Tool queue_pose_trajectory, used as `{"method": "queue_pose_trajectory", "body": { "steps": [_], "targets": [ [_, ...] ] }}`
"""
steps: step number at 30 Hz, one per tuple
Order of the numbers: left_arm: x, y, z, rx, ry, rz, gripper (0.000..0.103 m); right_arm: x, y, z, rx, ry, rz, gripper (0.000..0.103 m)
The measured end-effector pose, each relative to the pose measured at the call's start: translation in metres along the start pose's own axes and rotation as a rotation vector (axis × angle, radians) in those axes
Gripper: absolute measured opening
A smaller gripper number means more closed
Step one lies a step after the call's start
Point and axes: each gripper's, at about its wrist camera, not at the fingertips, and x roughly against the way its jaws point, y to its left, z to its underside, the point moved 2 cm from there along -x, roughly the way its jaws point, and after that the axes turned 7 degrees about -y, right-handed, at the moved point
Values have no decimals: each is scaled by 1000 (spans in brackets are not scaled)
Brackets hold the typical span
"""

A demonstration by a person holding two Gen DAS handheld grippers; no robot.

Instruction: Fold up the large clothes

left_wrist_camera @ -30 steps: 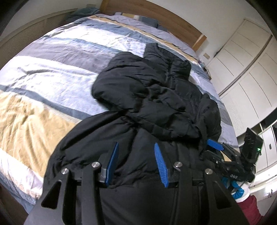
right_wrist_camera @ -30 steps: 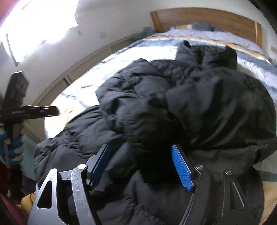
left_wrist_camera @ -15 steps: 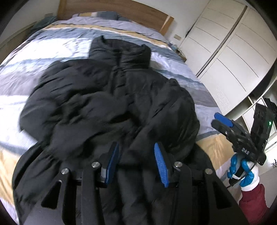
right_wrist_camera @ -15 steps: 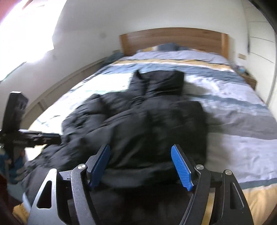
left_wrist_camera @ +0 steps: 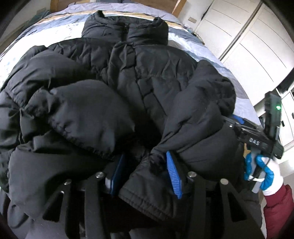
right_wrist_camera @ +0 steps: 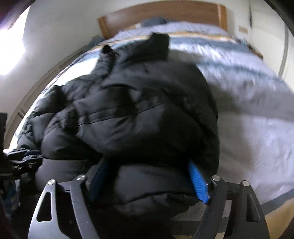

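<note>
Left wrist view shows the left gripper point(left_wrist_camera: 145, 173) with its blue pads spread apart around the hem of the black puffer jacket point(left_wrist_camera: 114, 77), which lies bunched on the striped bed point(left_wrist_camera: 216, 55) (collar toward the headboard). Right of it, the right gripper point(right_wrist_camera: 147, 182) likewise straddles jacket fabric, jaws parted.

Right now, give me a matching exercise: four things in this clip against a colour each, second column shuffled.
Things:
1. jacket
2. headboard
3. glove
4. wardrobe

Colours:
a. white and blue
b. black
c. cream white
d. wood brown

Pairs: 1-b, 2-d, 3-a, 4-c
</note>
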Motion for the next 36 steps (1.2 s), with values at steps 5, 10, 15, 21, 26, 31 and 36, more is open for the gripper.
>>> {"method": "queue_pose_trajectory", "body": {
  "steps": [5, 10, 15, 21, 26, 31, 36],
  "targets": [
    [37, 2, -24, -75, -21, 69, 45, 23, -1, -16, 15, 8, -1, 81],
    [68, 39, -98, -97, -78, 52, 51, 58, 7, -76, 42, -63, -44, 81],
    [47, 94, -202, -87, -101, -17, 54, 36, 3, -165, 0, -119, -79, 81],
    [-28, 160, -299, 11, -94, -21, 57, -57, -11, -256, -97, -110, -98, 81],
    [-105, 213, -338, 188, -95, 36, 58, -158, -28, -293, -212, -79, -128, 81],
    [-170, 247, -351, 344, -113, 142, 58, -233, -38, -303, -274, -75, -171, 82],
    [-202, 245, -360, 398, -127, 209, 58, -267, -40, -306, -309, -105, -241, 63]
  ]
}}
